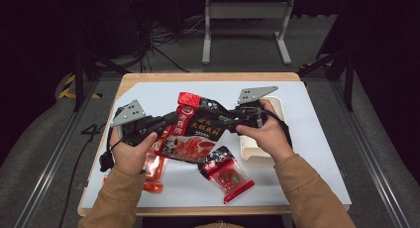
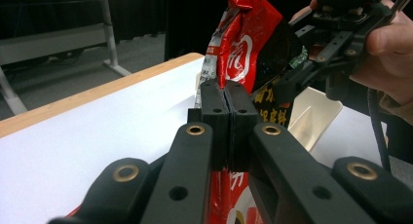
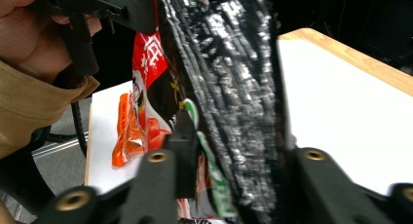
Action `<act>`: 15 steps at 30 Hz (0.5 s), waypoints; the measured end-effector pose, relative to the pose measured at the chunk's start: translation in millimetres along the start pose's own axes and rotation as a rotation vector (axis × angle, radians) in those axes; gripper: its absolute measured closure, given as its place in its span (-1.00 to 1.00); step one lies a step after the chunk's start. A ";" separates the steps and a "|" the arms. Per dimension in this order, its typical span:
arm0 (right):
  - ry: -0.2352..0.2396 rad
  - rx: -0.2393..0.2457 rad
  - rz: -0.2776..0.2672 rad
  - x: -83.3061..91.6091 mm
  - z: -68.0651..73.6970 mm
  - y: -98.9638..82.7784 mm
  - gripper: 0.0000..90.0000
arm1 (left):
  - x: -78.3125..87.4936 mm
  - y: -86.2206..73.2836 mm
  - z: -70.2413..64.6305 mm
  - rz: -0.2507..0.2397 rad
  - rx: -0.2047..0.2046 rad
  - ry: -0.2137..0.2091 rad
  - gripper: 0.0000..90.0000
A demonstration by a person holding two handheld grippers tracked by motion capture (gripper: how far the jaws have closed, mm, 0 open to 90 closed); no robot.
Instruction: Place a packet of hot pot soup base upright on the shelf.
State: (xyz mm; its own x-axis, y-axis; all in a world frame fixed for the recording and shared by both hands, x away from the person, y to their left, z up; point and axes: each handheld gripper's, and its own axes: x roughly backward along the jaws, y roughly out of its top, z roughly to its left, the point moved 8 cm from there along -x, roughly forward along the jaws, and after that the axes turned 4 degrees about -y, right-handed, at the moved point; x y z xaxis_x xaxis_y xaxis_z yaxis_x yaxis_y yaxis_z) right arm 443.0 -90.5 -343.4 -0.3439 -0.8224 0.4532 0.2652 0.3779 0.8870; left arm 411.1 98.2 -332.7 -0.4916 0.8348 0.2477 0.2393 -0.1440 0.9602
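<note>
A large red and black seasoning bag (image 1: 198,126) hangs above the table, held between both grippers. My left gripper (image 1: 171,120) is shut on the bag's left edge. In the left gripper view its jaws (image 2: 228,100) press flat together on the red bag (image 2: 243,34), with the right gripper (image 2: 336,44) beyond. My right gripper (image 1: 232,121) is shut on the bag's right side. In the right gripper view the crinkled black bag (image 3: 224,63) sits between the jaws of my right gripper (image 3: 229,151), and the left gripper (image 3: 112,7) is at the top left.
A small red and black packet (image 1: 225,173) lies near the front of the white mat (image 1: 307,139). An orange packet (image 1: 153,171) lies under my left hand, also seen as orange packet (image 3: 127,131). A white tray (image 1: 257,151) sits under the right hand.
</note>
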 end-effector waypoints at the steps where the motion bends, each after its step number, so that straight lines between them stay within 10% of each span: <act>1: 0.007 -0.002 0.001 1.2 0.3 0.9 0.59 | 0.0 0.5 0.3 -0.005 -0.003 0.000 0.97; 15: -0.064 0.035 -0.024 18.8 4.1 23.3 0.72 | -0.9 2.7 -2.9 -0.026 -0.007 -0.033 0.95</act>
State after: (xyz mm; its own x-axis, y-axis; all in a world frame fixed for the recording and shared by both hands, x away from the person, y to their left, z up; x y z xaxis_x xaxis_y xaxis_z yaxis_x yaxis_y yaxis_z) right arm 438.9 -95.4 -313.8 -0.4065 -0.8030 0.4358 0.2248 0.3744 0.8996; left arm 409.8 95.5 -329.9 -0.4698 0.8553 0.2185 0.2210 -0.1257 0.9671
